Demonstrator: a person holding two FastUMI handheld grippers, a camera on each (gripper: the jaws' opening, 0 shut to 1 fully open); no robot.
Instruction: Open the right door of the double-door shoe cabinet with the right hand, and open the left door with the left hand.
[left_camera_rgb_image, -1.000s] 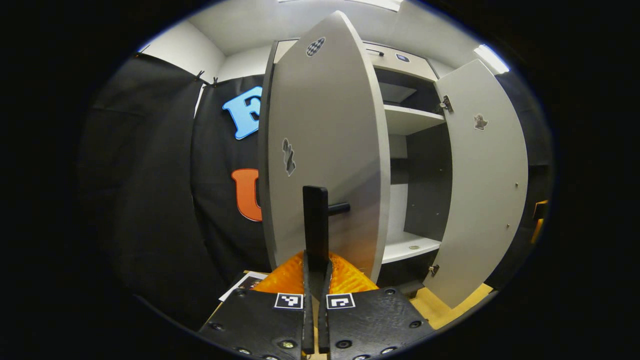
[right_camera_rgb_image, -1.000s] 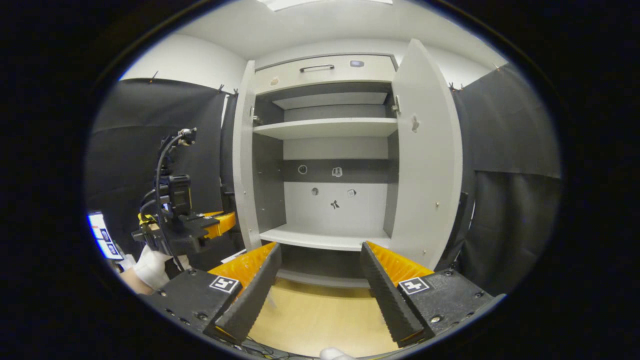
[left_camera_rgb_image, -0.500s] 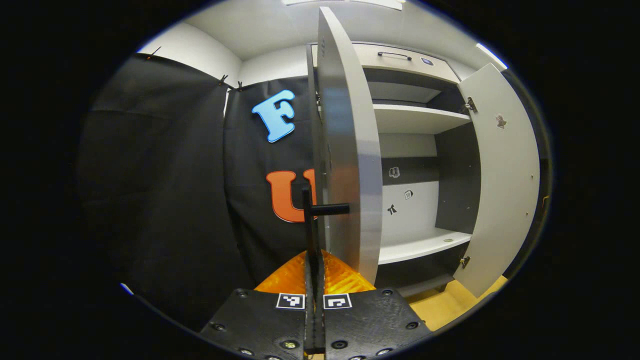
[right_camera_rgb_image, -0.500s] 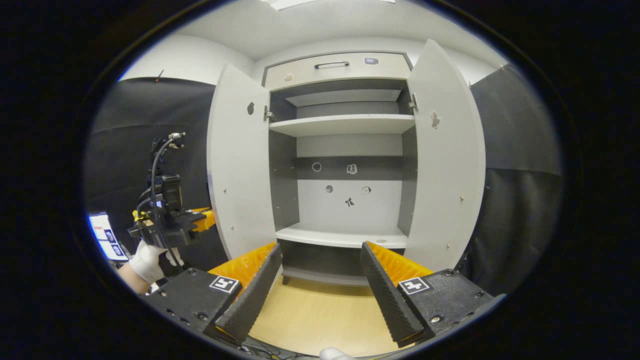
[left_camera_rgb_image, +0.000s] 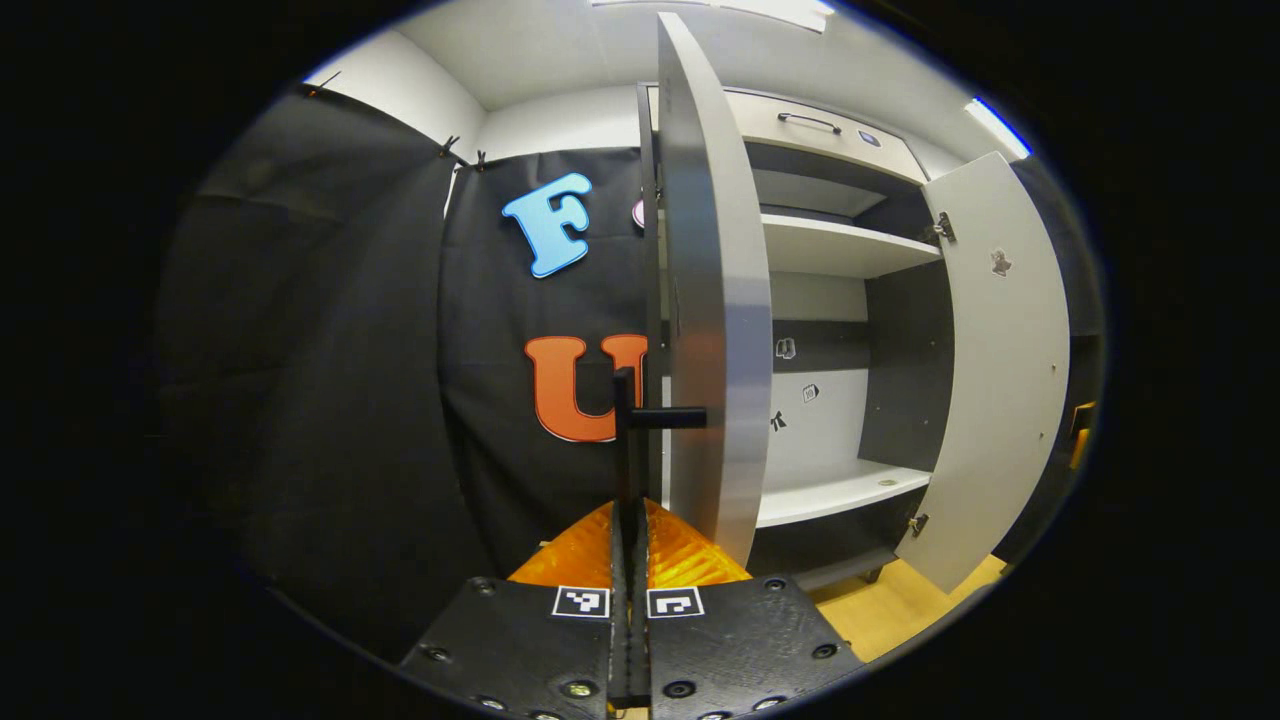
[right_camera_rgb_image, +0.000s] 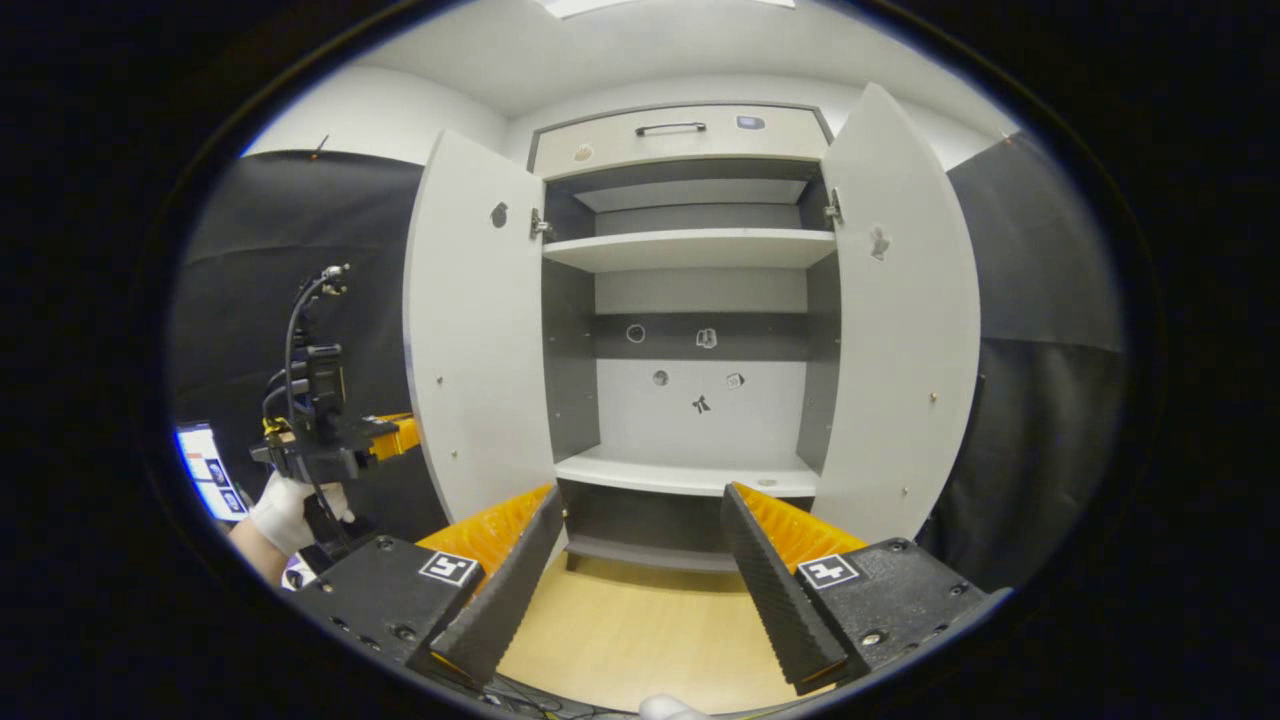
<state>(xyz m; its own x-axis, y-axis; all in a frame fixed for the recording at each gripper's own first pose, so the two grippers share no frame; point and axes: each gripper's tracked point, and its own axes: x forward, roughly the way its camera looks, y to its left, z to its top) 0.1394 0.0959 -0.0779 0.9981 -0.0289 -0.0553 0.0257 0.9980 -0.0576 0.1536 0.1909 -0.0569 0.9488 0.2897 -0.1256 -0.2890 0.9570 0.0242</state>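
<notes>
The grey shoe cabinet (right_camera_rgb_image: 690, 250) stands with both doors swung out. In the left gripper view the left door (left_camera_rgb_image: 715, 300) is seen nearly edge-on, and my left gripper (left_camera_rgb_image: 630, 515) is shut on its black bar handle (left_camera_rgb_image: 628, 430). The right door (left_camera_rgb_image: 1000, 360) hangs wide open beyond it. In the right gripper view the left door (right_camera_rgb_image: 475, 330) and right door (right_camera_rgb_image: 900, 330) frame the shelves. My right gripper (right_camera_rgb_image: 640, 570) stands open before the cabinet, apart from it, with nothing between its fingers. The left gripper (right_camera_rgb_image: 320, 440) sits left of the left door in a gloved hand (right_camera_rgb_image: 280, 505).
A drawer with a dark handle (right_camera_rgb_image: 668, 128) tops the cabinet. Two shelves (right_camera_rgb_image: 690, 248) and small stickers on the back panel (right_camera_rgb_image: 700, 404) show inside. Light wooden floor (right_camera_rgb_image: 640, 640) lies below. Black cloth walls stand on both sides, and a lit screen (right_camera_rgb_image: 205, 480) is at far left.
The left door has swung further outward with my left gripper still shut on its handle. The right door and the open right gripper have hardly moved.
</notes>
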